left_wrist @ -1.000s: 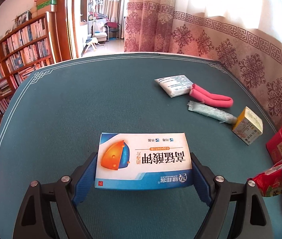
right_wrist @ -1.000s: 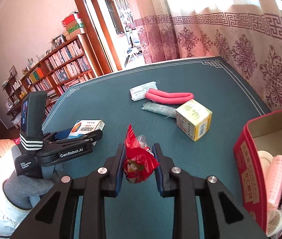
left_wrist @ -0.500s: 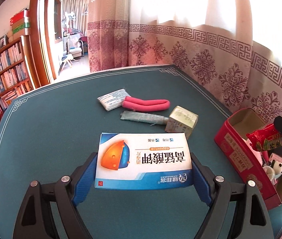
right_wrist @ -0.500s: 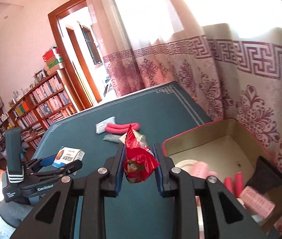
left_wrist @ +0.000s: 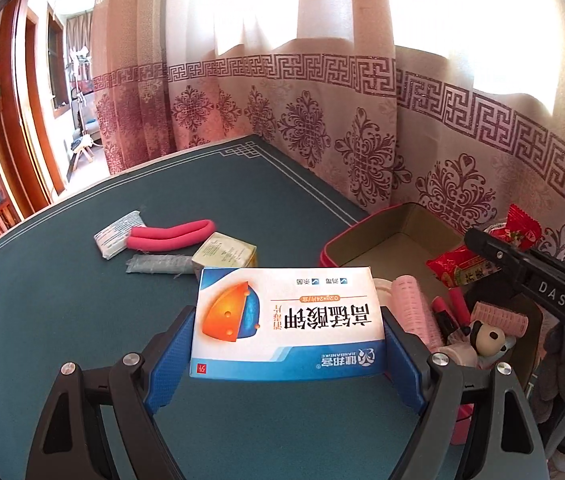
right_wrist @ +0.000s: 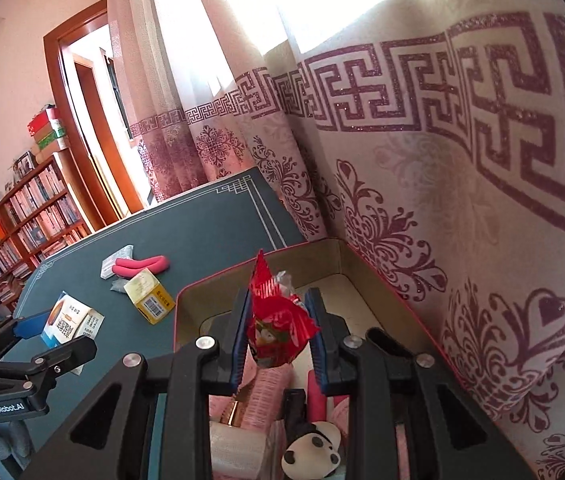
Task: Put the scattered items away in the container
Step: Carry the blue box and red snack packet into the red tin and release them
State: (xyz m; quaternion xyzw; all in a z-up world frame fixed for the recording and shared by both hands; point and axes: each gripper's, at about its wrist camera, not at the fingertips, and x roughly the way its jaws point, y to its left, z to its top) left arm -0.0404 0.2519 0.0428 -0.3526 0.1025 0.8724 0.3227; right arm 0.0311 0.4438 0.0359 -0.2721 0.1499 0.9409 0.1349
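1. Two grippers each carry one item toward the red box, which stands at the table edge beside the curtain.
2. Right gripper: the jaws pinch a red snack packet directly above the open box. The packet is light, soft and crinkly; its film looks slippery. Hold it by the filled middle, not the loose crimped ends.
3. Left gripper: the jaws press against the two short ends of a white and blue medicine carton, held flat just beside the box's near wall. The carton is light, thin cardboard; it probably dents under hard pressure. Grip across the ends, as shown.
4. Box contents: pink hair rollers, a small panda figure and other small pieces fill the near end. The far end shows bare floor; judged the better drop zone.
5. Remaining on the table, close together: a white sachet, a pink foam tube, a grey-green wrapped stick, and a yellow carton.
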